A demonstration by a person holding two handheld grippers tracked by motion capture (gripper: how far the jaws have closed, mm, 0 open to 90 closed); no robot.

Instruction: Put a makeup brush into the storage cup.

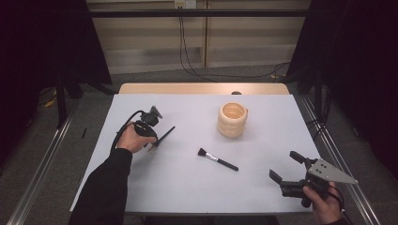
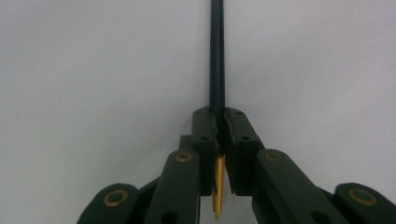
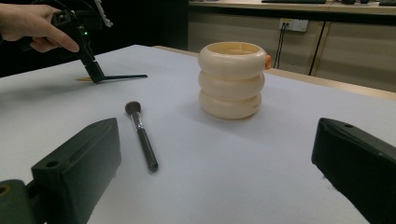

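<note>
Left gripper view — left gripper (image 2: 218,135) clamped on unlabelled dark pencil (image 2: 217,56) — right gripper (image 1: 286,168) wide.

Quick count of what's on the bench (image 1: 187,187) — one cream ringed holder (image 1: 232,120), one makeup brush (image 1: 217,159) lying loose, and one thin dark stick with a gold tip (image 1: 164,136). Two hand-held grippers too — the left hand-held gripper (image 1: 154,138) and the right hand-held gripper (image 1: 285,167).

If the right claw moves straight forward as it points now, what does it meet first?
Probably the makeup brush, which lies on the table just ahead of the open right claw. The cream ringed holder stands farther back. Depth is hard to judge.
</note>
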